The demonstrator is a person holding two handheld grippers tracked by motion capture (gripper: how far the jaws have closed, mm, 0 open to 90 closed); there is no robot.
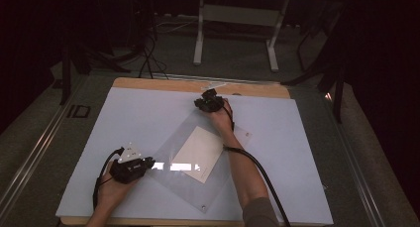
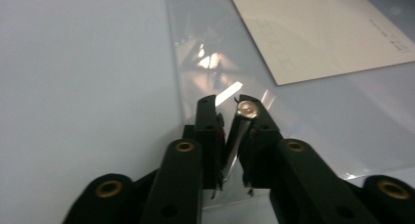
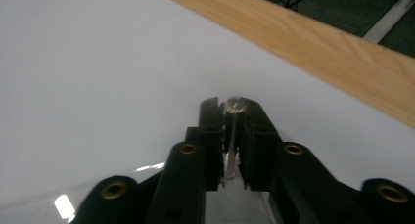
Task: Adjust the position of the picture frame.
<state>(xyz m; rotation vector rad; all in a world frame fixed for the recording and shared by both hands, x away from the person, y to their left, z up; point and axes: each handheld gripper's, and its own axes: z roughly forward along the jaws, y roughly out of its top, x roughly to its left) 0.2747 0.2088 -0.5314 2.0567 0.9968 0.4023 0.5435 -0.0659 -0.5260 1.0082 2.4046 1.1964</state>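
**Both grippers clamped on corners of the clear sleeve**

At the centre of the high view we see a clear plastic sleeve [image 1: 198,160] lying turned like a diamond on the white board [image 1: 129,118], with a cream sheet of paper [image 1: 198,152] inside it. At the lower left of that view, our left gripper [image 1: 148,162] sits at the sleeve's left corner. In the left gripper view its black jaws are pressed together on the plastic's edge, right at a small metal snap [image 2: 247,109], with the paper [image 2: 318,28] lying at the upper right of the frame. Near the top centre of the high view, our right gripper [image 1: 208,100] rests at the sleeve's far corner, close to the wooden table edge [image 1: 148,84]. In the right gripper view its jaws are closed on the thin plastic, with another metal snap [image 3: 237,105] at their tips. The wooden edge [image 3: 313,43] crosses the upper right of that frame.
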